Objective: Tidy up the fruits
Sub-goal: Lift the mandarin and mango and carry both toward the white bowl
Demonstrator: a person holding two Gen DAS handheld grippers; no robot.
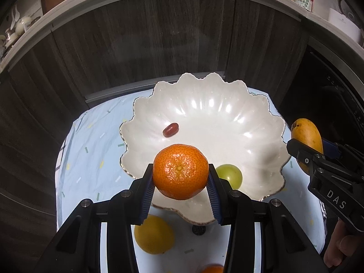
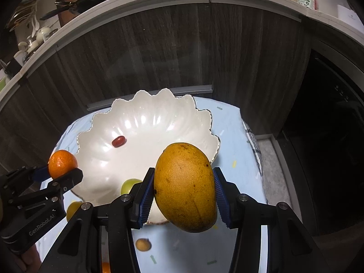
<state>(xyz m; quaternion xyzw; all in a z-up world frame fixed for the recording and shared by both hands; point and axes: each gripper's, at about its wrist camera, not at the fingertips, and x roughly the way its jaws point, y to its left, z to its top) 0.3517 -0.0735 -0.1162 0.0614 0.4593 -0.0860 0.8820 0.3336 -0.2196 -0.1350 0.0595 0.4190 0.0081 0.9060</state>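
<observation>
Fruits [image 1: 180, 171] above blue tablecloth [image 1: 91, 150].

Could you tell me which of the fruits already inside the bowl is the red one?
The small oblong red date; the bowl's other fruit is a round green one.

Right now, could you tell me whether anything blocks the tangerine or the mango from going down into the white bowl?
Nothing visible does. The left gripper holds the tangerine over the white bowl; the right gripper holds the mango at its rim. Only a red date and green fruit lie inside.
</observation>
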